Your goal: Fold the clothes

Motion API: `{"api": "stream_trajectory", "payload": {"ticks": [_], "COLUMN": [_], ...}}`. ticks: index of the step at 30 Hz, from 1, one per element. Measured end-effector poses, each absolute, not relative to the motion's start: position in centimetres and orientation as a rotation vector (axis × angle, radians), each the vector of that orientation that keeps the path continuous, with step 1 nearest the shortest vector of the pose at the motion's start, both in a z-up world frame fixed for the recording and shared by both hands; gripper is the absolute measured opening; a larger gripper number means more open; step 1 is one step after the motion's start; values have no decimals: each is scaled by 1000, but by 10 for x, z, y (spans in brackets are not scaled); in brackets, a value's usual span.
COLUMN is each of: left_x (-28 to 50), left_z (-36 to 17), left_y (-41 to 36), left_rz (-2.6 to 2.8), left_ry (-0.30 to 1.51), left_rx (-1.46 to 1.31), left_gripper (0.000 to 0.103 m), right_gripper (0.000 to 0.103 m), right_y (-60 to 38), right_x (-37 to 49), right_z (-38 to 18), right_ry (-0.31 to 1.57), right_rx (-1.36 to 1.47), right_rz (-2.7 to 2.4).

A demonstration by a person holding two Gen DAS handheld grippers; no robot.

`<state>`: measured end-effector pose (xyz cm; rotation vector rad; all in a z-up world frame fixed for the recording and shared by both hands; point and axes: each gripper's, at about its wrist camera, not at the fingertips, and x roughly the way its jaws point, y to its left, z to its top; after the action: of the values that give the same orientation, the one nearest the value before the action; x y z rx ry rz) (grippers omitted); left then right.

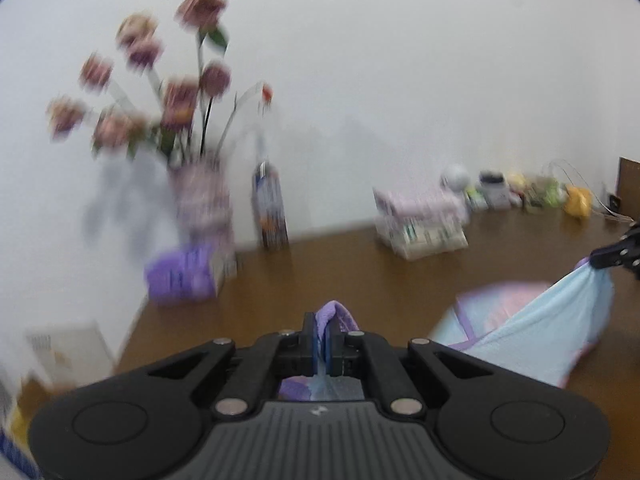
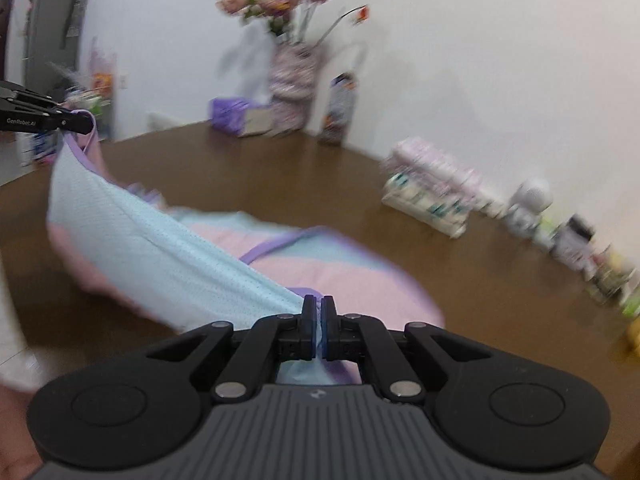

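A pastel garment in light blue, pink and purple trim hangs stretched between both grippers above the brown table. My left gripper is shut on a purple-trimmed edge of the garment, and it shows again at the left edge of the right wrist view as the left gripper. My right gripper is shut on another edge of the cloth; in the left wrist view the right gripper pinches the blue corner at far right. The lower part of the garment rests on the table.
Along the wall stand a vase of pink flowers, a purple pack, a tall bottle, a box of packets and several small items. The table's left edge drops off near a white box.
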<state>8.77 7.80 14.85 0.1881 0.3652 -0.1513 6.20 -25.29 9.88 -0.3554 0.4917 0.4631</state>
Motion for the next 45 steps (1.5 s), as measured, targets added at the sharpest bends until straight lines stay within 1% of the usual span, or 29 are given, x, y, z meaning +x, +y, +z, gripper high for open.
{"api": "stream_trajectory", "payload": {"ticks": [4,7,9,12,14,16,19,23,26,30,35,37,38,39,40,44,45], "left_x": [154,167,165,156,147,135,109,61,28,2,-11,-13,-16,-19,-23,-32,-32], "left_z": [211,255,273,275,257,225,159,77,43,30,27,26,24,23,23,34,38], "left_y": [55,43,41,39,38,42,55,76,82,87,95,97,97,98,99,107,107], "left_rz": [-151,-127,-125,-131,-139,-148,-168,-179,-211,-202,-175,-173,-167,-160,-154,-147,-147], "left_ry": [206,61,-10,-27,19,106,268,421,493,525,546,568,578,585,586,563,552], "left_rx": [183,179,173,199,241,278,301,282,274,255,226,219,219,218,212,156,152], "left_gripper": [2,2,2,2,2,2,2,2,2,3,7,16,17,24,28,33,35], "right_gripper": [1,1,1,1,1,1,1,1,1,1,2,2,3,3,7,22,24], "right_y": [-256,-258,-260,-262,-257,-251,-239,-223,-218,-220,-226,-229,-231,-233,-234,-246,-250], "right_x": [102,132,152,182,176,167,147,109,80,56,46,45,45,44,44,36,35], "right_z": [156,200,229,272,277,265,219,128,64,22,17,16,15,15,15,22,26], "right_ry": [374,286,227,139,123,141,220,403,555,682,700,705,707,710,712,701,687], "right_rx": [-366,-372,-376,-381,-441,-498,-556,-579,-522,-420,-333,-305,-290,-276,-262,-183,-172], "right_rz": [352,269,214,130,132,162,243,378,453,483,500,506,509,513,516,544,536]}}
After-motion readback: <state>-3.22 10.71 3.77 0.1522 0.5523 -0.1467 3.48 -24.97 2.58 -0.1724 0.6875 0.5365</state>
